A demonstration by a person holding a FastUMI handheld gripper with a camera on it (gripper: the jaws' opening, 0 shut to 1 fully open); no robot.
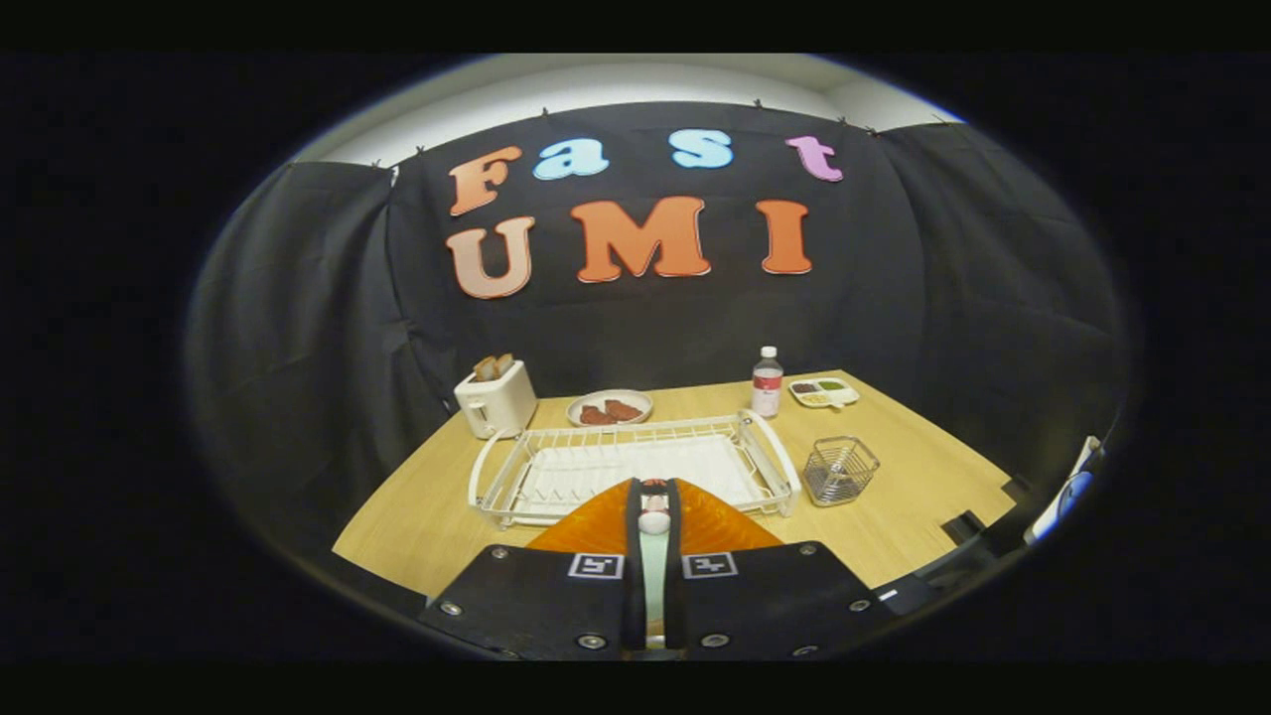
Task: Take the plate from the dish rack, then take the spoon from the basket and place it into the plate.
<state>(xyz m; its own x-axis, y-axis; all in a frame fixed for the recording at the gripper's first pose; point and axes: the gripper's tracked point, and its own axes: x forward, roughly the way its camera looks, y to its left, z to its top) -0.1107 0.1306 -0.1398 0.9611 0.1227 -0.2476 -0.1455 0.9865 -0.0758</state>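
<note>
My gripper (pixel 653 489) is shut on the spoon (pixel 653 581), whose pale mint handle runs back between the two black fingers (pixel 634 556), with a white knob near their tips. Under the fingers lies the orange plate (pixel 586 528) on the wooden table, just in front of the white dish rack (pixel 784 469). The rack holds no dishes. The wire basket (pixel 840 470) stands to the right of the rack with nothing in it. The spoon's bowl end is hidden.
Beyond the rack stand a white toaster (pixel 494 399) with bread, a plate of meat slices (pixel 609 407), a water bottle (pixel 767 382) and a divided snack tray (pixel 823 393). Bare tabletop (pixel 923 497) lies right of the basket.
</note>
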